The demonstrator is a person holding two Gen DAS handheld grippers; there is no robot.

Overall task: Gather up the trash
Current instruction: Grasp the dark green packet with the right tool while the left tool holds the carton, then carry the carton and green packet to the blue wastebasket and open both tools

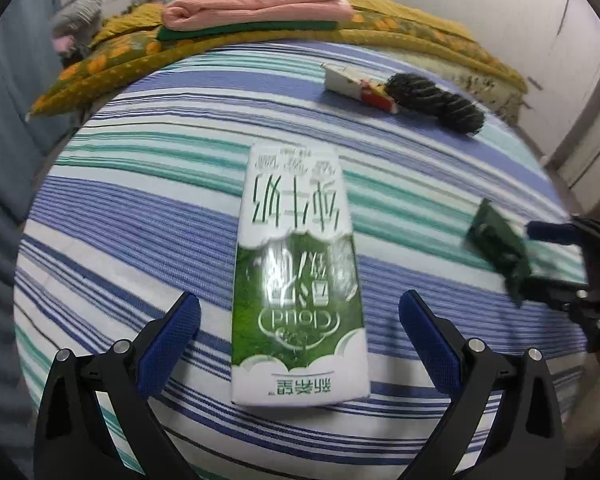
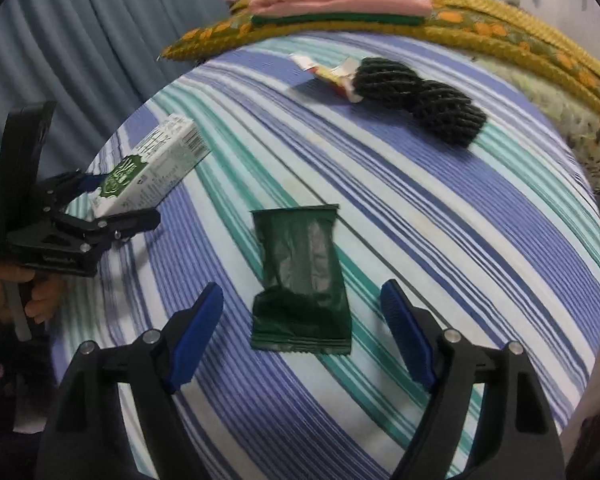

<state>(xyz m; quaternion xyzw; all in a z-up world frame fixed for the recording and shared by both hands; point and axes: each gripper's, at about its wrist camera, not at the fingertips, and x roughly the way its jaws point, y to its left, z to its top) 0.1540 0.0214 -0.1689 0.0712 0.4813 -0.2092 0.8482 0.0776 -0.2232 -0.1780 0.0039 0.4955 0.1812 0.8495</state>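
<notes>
A green and white milk carton (image 1: 296, 264) lies flat on the striped bedsheet (image 1: 120, 220). My left gripper (image 1: 299, 300) stands open astride its near half, with a gap on each side between pad and carton. From the right wrist view the carton (image 2: 156, 164) and that left gripper (image 2: 116, 202) sit at the far left. A dark green plastic wrapper (image 2: 300, 276) lies flat on the sheet. My right gripper (image 2: 302, 291) is open around the wrapper's near end, pads apart from it. In the left wrist view the wrapper (image 1: 496, 240) and the right gripper (image 1: 540, 256) are at the right edge.
A black foam net sleeve (image 1: 436, 100) and a small red and white packet (image 1: 356, 84) lie farther back on the sheet. Folded pink cloth (image 1: 256, 8) rests on a yellow quilt (image 1: 100, 68) behind. Grey curtain (image 2: 80, 40) hangs on the left. A hand (image 2: 40, 296) holds the left gripper.
</notes>
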